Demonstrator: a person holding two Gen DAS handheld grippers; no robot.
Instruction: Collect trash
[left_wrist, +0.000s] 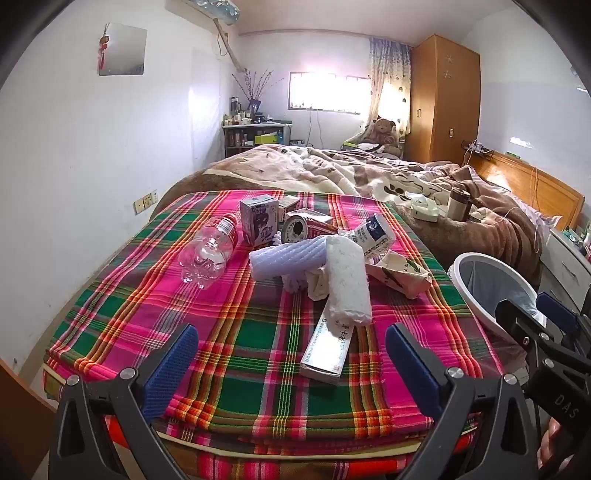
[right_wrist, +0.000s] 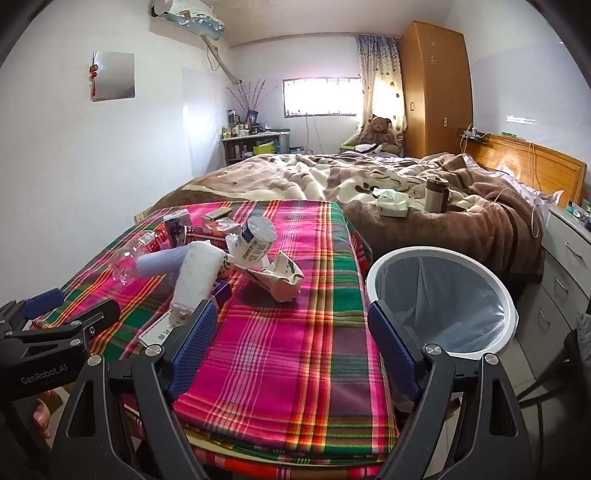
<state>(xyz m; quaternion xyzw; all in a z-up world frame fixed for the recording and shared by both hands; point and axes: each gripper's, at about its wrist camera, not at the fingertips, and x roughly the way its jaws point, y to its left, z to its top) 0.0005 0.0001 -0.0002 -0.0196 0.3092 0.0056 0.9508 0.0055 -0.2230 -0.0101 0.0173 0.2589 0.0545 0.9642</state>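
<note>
Trash lies in a heap on a plaid cloth (left_wrist: 122, 295) over the foot of the bed. It includes a clear plastic bottle (left_wrist: 208, 251), a purple carton (left_wrist: 258, 219), a tin (left_wrist: 295, 229) on its side, a lilac foam roll (left_wrist: 286, 258), a white foam roll (left_wrist: 349, 280), a crumpled milk carton (left_wrist: 376, 234), a tissue pack (left_wrist: 400, 275) and a long flat box (left_wrist: 327, 345). A white bin (right_wrist: 436, 253) with a blue liner stands right of the cloth. My left gripper (left_wrist: 291, 365) is open, short of the flat box. My right gripper (right_wrist: 291, 347) is open over bare cloth, beside the bin.
Beyond the cloth lies a rumpled brown blanket (right_wrist: 424, 236) with a thermos cup (right_wrist: 436, 194) and a tissue box (right_wrist: 391, 203) on it. A white drawer unit (right_wrist: 565, 258) stands right of the bin. A wooden wardrobe (right_wrist: 432, 88) stands at the far wall.
</note>
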